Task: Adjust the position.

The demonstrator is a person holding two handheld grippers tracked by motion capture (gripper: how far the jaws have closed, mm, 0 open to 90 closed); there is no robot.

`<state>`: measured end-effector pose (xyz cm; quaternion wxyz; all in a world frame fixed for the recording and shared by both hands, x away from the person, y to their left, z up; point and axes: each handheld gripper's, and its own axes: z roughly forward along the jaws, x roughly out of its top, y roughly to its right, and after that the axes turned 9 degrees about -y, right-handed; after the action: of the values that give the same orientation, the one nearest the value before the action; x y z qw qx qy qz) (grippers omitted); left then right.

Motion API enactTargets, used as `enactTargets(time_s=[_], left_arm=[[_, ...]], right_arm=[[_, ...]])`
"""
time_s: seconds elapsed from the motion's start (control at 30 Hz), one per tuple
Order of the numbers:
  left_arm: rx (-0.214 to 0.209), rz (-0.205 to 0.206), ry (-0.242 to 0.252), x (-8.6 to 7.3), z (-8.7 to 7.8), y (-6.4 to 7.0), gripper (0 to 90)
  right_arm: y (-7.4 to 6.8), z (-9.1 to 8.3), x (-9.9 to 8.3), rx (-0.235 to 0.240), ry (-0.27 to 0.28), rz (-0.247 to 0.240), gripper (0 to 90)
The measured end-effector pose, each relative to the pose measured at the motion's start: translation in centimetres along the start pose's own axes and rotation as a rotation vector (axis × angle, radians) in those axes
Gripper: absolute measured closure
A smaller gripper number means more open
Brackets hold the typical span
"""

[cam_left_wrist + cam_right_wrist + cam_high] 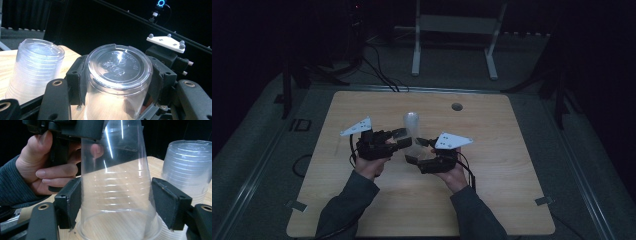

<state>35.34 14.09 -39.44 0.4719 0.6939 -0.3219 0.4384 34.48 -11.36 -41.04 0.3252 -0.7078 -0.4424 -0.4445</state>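
A clear plastic cup (115,192) stands upside down on the wooden worktop (492,200), its base uppermost. The left tongs (117,82) pinch it near that base; the right tongs (117,205) clasp it lower, toward the rim. Just beside the cup rises a stack of cups (35,67), also inverted.

— What carries everything here?

— A light wooden surface (377,210) with rounded corners and a round hole (457,106) near its far edge.

— And what stands on it?

— A stack of clear plastic cups (35,68), upside down, near the middle. Just beside it a single clear cup (117,195), also mouth-down, its rim at the wood in the right gripper view.

— Anything at the edges?

— Two small metal brackets (296,205), one at each near side.
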Motion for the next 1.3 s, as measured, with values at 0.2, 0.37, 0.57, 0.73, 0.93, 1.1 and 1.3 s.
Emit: enactTargets(time_s=[0.2, 0.37, 0.57, 0.73, 0.93, 1.1, 1.3], left_arm=[[-0.004, -0.004, -0.004, 0.0, 0.06, -0.05, 40.6], [-0.001, -0.003, -0.012, -0.03, 0.09, -0.12, 37.2], [0.019, -0.003, -0.02, 0.09, 0.1, 0.06, 30.6], [0.029, 0.013, -0.03, 0.25, -0.05, 0.18, 28.7], [0.029, 0.028, -0.033, 0.47, -0.35, 0.32, 28.6], [0.04, 0.038, -0.043, 0.65, -0.59, 0.34, 28.6], [0.051, 0.056, -0.066, 0.78, -0.79, 0.41, 28.7]], right_arm=[[-0.02, -0.06, 0.02, -0.007, -0.008, -0.006, 29.3], [-0.07, -0.04, 0.0, -0.007, -0.015, -0.01, 30.4], [-0.16, -0.04, -0.01, -0.011, -0.035, -0.022, 30.5], [-0.27, -0.04, -0.08, -0.021, -0.048, -0.033, 30.7], [-0.19, -0.22, -0.05, -0.029, -0.059, -0.039, 30.8], [-0.1, -0.4, -0.08, -0.037, -0.074, -0.043, 30.8], [-0.03, -0.56, -0.14, -0.046, -0.106, -0.057, 30.8]])
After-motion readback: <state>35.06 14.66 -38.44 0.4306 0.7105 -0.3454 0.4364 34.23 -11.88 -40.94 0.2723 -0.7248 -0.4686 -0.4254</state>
